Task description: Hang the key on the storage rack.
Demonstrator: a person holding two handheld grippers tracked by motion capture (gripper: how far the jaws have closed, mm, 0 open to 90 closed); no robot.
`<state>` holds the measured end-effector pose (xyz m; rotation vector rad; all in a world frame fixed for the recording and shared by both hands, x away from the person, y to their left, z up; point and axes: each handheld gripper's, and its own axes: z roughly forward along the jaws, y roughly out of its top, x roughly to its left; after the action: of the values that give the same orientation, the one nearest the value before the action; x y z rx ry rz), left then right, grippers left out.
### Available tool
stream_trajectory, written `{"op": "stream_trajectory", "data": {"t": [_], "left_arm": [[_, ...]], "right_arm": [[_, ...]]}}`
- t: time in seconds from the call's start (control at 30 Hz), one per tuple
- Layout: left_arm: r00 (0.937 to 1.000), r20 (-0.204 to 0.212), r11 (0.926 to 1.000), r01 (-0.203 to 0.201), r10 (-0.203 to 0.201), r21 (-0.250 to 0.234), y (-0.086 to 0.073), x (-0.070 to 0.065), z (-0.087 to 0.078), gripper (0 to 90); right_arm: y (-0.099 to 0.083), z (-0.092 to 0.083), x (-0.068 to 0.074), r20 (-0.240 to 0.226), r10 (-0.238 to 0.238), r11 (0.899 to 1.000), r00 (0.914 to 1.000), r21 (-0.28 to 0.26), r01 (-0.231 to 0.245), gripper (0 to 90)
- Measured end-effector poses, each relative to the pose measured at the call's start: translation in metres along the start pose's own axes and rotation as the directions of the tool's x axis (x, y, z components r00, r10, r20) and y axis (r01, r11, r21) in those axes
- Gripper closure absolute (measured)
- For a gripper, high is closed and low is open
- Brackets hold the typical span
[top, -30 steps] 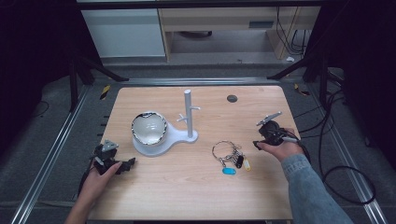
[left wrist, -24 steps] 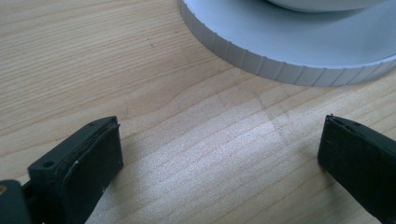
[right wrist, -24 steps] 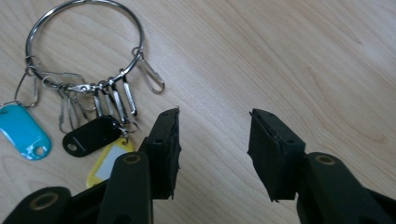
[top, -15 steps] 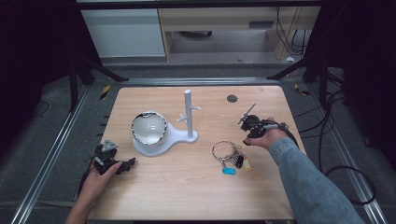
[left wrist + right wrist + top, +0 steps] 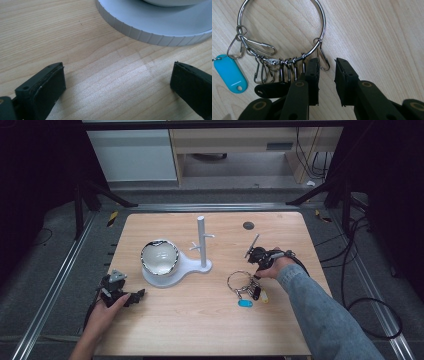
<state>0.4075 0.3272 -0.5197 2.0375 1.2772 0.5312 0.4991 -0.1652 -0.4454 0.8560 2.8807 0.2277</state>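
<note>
The right gripper [image 5: 327,82] has its fingers [image 5: 313,80] a little apart with nothing between them, poised over the near arc of the key ring [image 5: 323,22], just where one loose clip [image 5: 323,60] hangs; the gap looks narrow for the wire, so a slightly off descent could pinch that clip instead of the ring, or push the ring flat along the wood; the remaining clips [image 5: 265,68], a black tag [image 5: 270,90] and a blue tag [image 5: 229,73] crowd the ring's lower left, and they could drag or snag if it is lifted crooked. The left gripper [image 5: 117,82] rests low on the surface [image 5: 37,30], fingers [image 5: 50,86] spread wide and empty, with the white stand's base [image 5: 155,27] just ahead; seen from above, the ring lies flat on the surface [image 5: 210,320] right of the stand [image 5: 201,242], whose base carries a shiny bowl [image 5: 159,256]; a careless swing toward the post could rock the stand.
</note>
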Motion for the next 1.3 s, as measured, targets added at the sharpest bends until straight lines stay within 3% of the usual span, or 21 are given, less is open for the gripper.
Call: {"op": "stream_trajectory", "data": {"t": [0.47, 0.7, 0.93, 1.3], "left_arm": [[1.0, 0.0, 1.0, 0.0, 0.0, 0.0, 0.0, 0.0, 0.0, 0.0], [1.0, 0.0, 1.0, 0.0, 0.0, 0.0, 0.0, 0.0, 0.0, 0.0], [1.0, 0.0, 1.0, 0.0, 0.0, 0.0, 0.0, 0.0, 0.0, 0.0], [1.0, 0.0, 1.0, 0.0, 0.0, 0.0, 0.0, 0.0, 0.0, 0.0]], "right_arm": [[0.005, 0.014, 0.001, -0.021, -0.006, 1.0, 0.9998, 0.029, 0.007, 73.2], [0.007, 0.019, 0.0, -0.037, -0.013, 0.999, 0.9992, 0.035, 0.015, 78.4], [0.007, 0.016, -0.001, -0.062, -0.015, 0.999, 0.998, 0.027, 0.017, 87.5], [0.004, 0.013, -0.003, -0.057, -0.001, 0.999, 0.9984, 0.037, 0.003, 88.2]]}}
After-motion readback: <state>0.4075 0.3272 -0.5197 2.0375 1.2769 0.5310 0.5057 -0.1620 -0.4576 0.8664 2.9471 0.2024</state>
